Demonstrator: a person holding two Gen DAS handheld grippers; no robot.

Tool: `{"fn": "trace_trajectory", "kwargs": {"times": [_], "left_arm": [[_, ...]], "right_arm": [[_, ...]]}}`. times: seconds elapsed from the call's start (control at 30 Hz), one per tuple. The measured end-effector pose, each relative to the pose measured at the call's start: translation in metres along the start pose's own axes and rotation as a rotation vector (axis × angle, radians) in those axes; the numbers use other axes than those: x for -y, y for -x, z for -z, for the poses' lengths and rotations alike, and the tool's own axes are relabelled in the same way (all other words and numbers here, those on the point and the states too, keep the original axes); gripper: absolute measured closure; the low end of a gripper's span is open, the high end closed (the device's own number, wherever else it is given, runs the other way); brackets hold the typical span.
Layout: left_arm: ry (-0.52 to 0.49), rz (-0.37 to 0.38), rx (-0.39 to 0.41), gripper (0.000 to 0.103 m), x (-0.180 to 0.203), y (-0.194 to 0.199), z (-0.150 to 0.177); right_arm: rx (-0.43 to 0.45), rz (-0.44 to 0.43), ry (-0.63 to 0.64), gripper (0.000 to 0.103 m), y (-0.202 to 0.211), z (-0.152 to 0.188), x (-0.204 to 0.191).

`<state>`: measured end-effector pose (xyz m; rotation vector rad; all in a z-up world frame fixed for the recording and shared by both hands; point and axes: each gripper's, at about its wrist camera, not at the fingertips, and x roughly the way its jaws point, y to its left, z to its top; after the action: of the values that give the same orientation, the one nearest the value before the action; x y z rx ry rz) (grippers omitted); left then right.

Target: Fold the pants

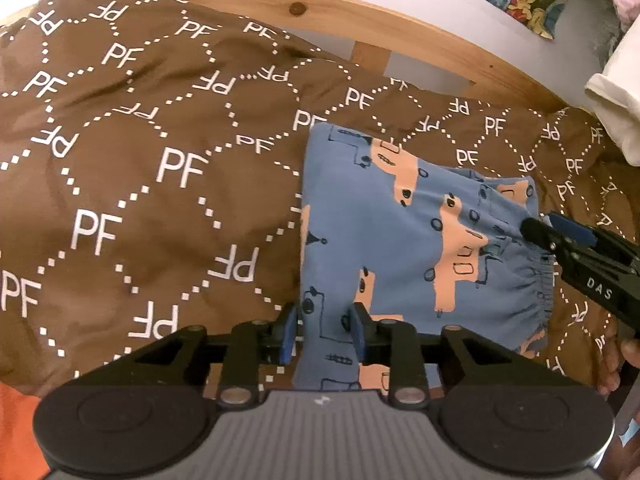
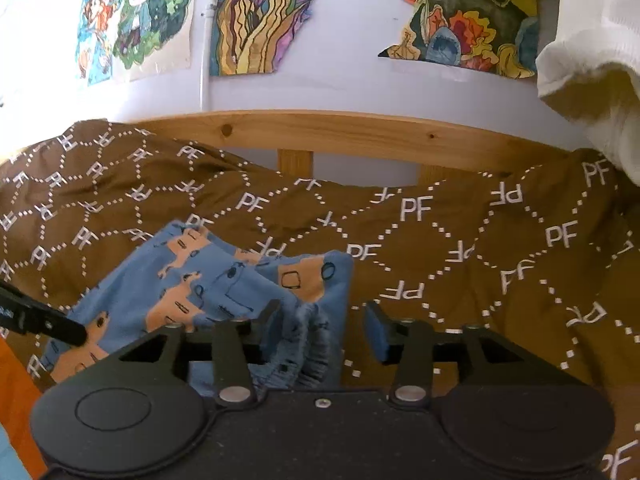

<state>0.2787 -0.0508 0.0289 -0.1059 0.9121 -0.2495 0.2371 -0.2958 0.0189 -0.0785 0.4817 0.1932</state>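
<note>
Pale wall [image 2: 340,88] with colourful drawings [image 2: 256,12] above wooden bed rail [image 2: 320,128].

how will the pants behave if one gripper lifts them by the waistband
Likely floppy: the pants are thin cloth, already creased and folded on the bedspread, so the fold would probably fall open. The gathered elastic waistband should bunch and give some grip. They look light, and may drag on the soft cover if pushed.

A bed with a brown patterned cover [image 1: 120,160] carries folded blue pants [image 1: 380,240], lying just ahead of the left gripper [image 1: 325,334], under its fingertips.
</note>
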Motion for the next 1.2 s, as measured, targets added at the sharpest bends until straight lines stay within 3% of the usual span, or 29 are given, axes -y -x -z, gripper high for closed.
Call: {"fn": "trace_trajectory", "kwargs": {"times": [0.1, 0.13, 0.23, 0.37, 0.7, 0.93, 1.2], "left_arm": [[0.003, -0.05, 0.023, 0.021, 0.0, 0.007, 0.001], [0.003, -0.062, 0.042, 0.014, -0.001, 0.011, 0.003], [-0.016, -0.081, 0.059, 0.006, 0.0, 0.018, 0.005], [-0.007, -0.099, 0.082, 0.001, 0.001, 0.028, 0.009], [0.0, -0.098, 0.196, 0.0, 0.014, 0.064, 0.029], [-0.019, -0.106, 0.288, 0.0, 0.025, 0.097, 0.068], [-0.041, -0.103, 0.338, 0.0, 0.035, 0.124, 0.105]], "right_arm": [[0.005, 0.039, 0.002, 0.033, 0.006, 0.0, -0.001], [0.02, 0.049, 0.005, 0.026, 0.01, 0.0, -0.002], [0.076, 0.064, 0.005, 0.01, 0.026, 0.0, -0.008], [0.117, 0.073, -0.004, 0.001, 0.045, 0.001, -0.015], [0.18, 0.128, -0.073, 0.001, 0.104, 0.019, -0.03], [0.178, 0.134, -0.148, 0.001, 0.149, 0.038, -0.041], [0.16, 0.104, -0.252, 0.001, 0.19, 0.064, -0.051]]}}
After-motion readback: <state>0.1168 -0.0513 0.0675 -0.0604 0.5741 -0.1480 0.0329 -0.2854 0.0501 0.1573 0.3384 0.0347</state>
